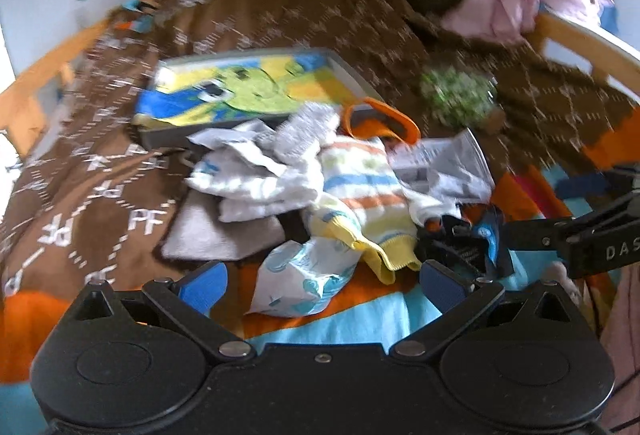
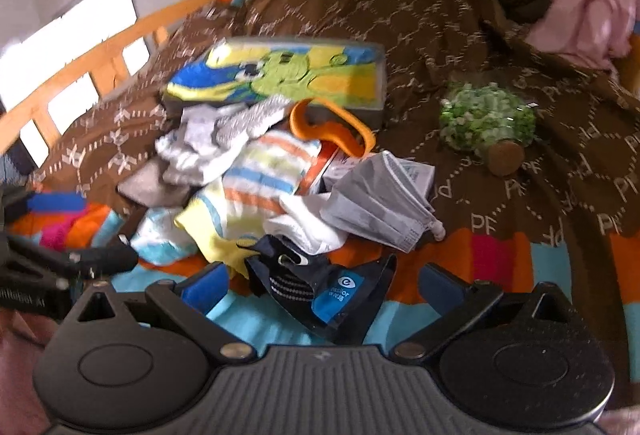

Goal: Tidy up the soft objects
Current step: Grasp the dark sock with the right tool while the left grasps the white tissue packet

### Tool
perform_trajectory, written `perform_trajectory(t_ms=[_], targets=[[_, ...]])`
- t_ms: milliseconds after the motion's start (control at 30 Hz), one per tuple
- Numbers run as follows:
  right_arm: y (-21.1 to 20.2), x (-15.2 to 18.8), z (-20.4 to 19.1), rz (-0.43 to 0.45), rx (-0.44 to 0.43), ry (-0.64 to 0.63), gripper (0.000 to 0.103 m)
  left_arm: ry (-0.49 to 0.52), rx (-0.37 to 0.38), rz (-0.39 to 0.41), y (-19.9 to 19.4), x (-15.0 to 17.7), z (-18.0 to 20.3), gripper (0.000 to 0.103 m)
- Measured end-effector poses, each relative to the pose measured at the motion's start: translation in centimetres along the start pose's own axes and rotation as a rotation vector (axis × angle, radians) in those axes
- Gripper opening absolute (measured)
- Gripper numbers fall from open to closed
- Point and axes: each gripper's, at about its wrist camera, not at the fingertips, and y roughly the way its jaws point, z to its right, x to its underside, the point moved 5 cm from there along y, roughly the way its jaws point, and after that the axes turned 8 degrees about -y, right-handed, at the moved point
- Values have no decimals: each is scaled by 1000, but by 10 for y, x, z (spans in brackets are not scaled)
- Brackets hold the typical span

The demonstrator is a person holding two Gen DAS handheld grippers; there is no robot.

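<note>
Claws — left claw [image 1: 322, 281] and right claw [image 2: 322, 281] both spread, empty; one gray tray [image 2: 382, 83], one face mask [image 2: 380, 203], one sock pile [image 2: 248, 175]

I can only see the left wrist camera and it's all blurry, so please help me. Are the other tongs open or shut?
Observer: Open. The right tongs are spread wide, and a dark sock pack lies between them.
Operator: What's the blue bit on it?
Observer: It's a blue label with a white circled "e".
Operator: And the fuzzy green blob further back?
Observer: It looks like a green bottle with a brown cork, lying on its side on the brown blanket.
</note>
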Motion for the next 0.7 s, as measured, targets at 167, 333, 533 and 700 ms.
perform_trajectory(t_ms=[167,333,533,700], targets=[[25,-6,-8,-76,-43,-88,103,58,45,-36,22,-18,-12,102],[56,-5,-7,-195,-110,-85,103,63,98,-86,46,-19,-23,101],[73,-4,-4,-223,-140,-92,103,59,150,-116,57,-13,-23,101],[85,-7,-3,-224,-100,-133,102,70,167,-191,75,-5,-23,100]])
